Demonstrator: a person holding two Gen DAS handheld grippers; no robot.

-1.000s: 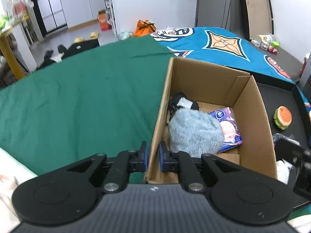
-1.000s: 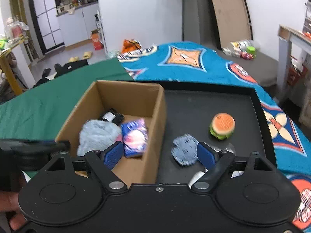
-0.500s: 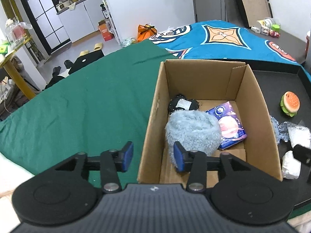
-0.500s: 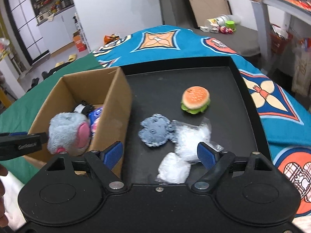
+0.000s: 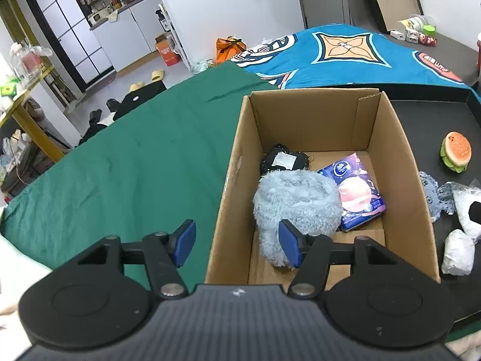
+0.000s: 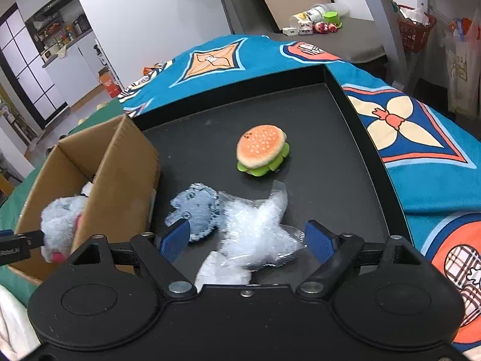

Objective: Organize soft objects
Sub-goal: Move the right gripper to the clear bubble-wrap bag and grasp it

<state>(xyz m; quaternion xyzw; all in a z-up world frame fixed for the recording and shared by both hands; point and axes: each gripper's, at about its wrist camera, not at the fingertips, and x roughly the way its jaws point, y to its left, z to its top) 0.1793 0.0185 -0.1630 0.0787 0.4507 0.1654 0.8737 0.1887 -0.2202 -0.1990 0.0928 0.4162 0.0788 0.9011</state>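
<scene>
— What's the surface?
— Green cloth [image 5: 120, 162] beside a black tray [image 6: 300, 111]; kitchen [image 5: 99, 27] behind.
— Jaws?
— Both grippers' apart, the left gripper [image 5: 237, 245] just opening astride the cardboard box [image 5: 402, 165] wall; burger toy [image 6: 261, 149] on the tray.

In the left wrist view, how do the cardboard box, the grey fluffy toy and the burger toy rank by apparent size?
1. cardboard box
2. grey fluffy toy
3. burger toy, though it lies farther away, so its true size is unsure.

box [image 5: 415, 204] top open | far half free | tray [image 6: 330, 180] right of burger [image 6: 261, 149] bare
</scene>
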